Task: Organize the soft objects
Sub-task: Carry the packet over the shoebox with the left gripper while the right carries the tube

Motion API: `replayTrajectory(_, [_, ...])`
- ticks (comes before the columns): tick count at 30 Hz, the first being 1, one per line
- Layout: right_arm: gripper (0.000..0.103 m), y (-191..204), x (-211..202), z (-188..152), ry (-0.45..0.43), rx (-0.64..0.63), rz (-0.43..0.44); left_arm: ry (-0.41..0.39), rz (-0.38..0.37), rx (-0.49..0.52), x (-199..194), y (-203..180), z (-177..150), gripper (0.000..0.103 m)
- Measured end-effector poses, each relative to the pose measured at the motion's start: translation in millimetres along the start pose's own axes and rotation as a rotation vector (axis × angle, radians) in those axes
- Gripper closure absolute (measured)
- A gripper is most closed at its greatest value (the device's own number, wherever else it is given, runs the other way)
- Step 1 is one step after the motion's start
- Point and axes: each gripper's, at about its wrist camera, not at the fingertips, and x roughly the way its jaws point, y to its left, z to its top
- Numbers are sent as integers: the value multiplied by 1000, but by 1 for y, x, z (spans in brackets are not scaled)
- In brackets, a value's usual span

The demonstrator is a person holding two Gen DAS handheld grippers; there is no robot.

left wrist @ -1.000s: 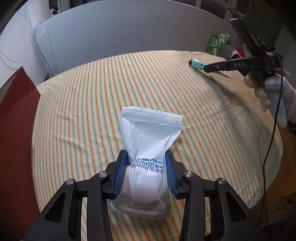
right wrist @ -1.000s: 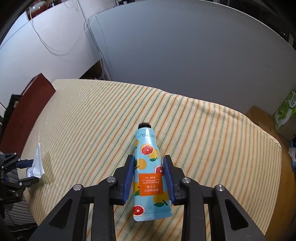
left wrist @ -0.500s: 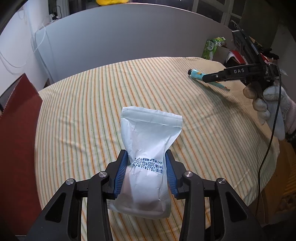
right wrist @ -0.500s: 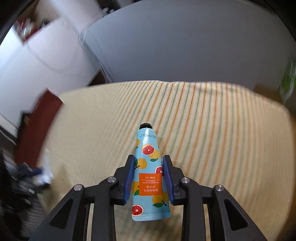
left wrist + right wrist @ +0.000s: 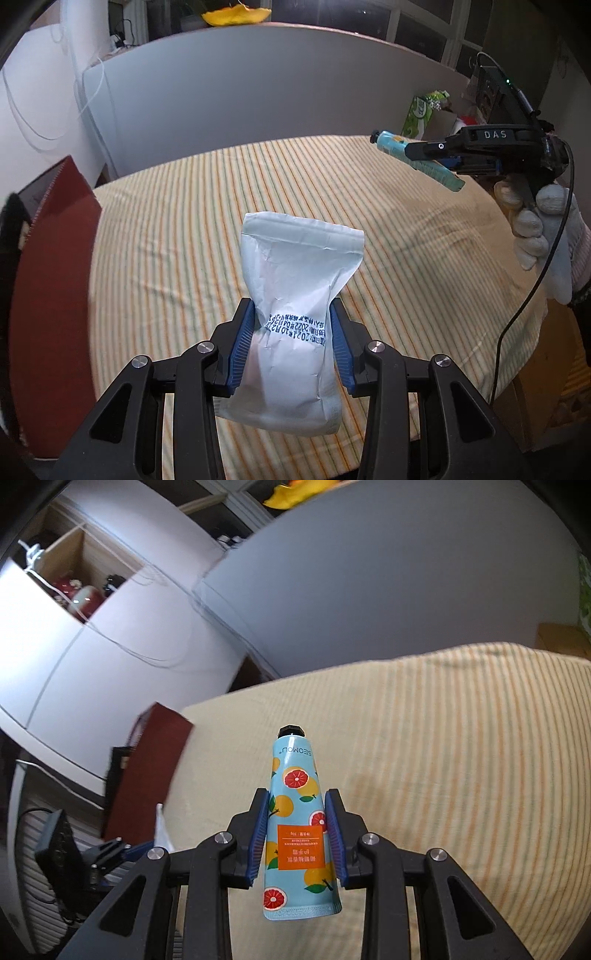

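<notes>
Both lifted off the striped desk (image 5: pixel 184 221): left hand-held gripper (image 5: pixel 291 343) clamps the crinkled white paper pouch (image 5: pixel 295 295), right hand-held gripper (image 5: pixel 297 834) the fruit-printed blue cream tube (image 5: pixel 295 812), ready for placing.

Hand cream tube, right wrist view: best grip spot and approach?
Grip the hand cream tube across its wide, flat lower body, from the crimped-end side, cap pointing away. It tapers toward the cap, so the flat end gives the pads more contact. The right hand-held gripper holds it so.

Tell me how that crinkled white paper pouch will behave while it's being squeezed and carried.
The crinkled white paper pouch probably deforms easily: it pinches to a waist where the left hand-held gripper clamps it. It seems light, since its free top stays upright without drooping. The ribbed blue pads likely stop it slipping.
</notes>
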Motion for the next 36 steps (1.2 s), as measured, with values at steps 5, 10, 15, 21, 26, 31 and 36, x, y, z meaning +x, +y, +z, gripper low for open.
replayTrajectory(5, [75,42,1,14,-16,-52,41,-56,27,-5,-32,11,1,64])
replayTrajectory(10, [75,91,13,29,-20,-112,78,-111,72,-30,-67,34,0,64])
replayTrajectory(15, [75,139,32,41,-7,-169,111,-157,126,-76,-102,67,-10,64])
replayTrajectory(21, [75,201,59,54,19,-247,139,-182,217,-151,-134,122,-30,64])
replayTrajectory(26, [75,249,87,63,43,-302,155,-178,279,-197,-144,156,-47,64])
replayTrajectory(31, [75,290,117,70,68,-346,155,-166,341,-210,-149,179,-56,64])
replayTrajectory(36, [75,329,152,72,96,-405,131,-161,382,-211,-144,197,-57,64])
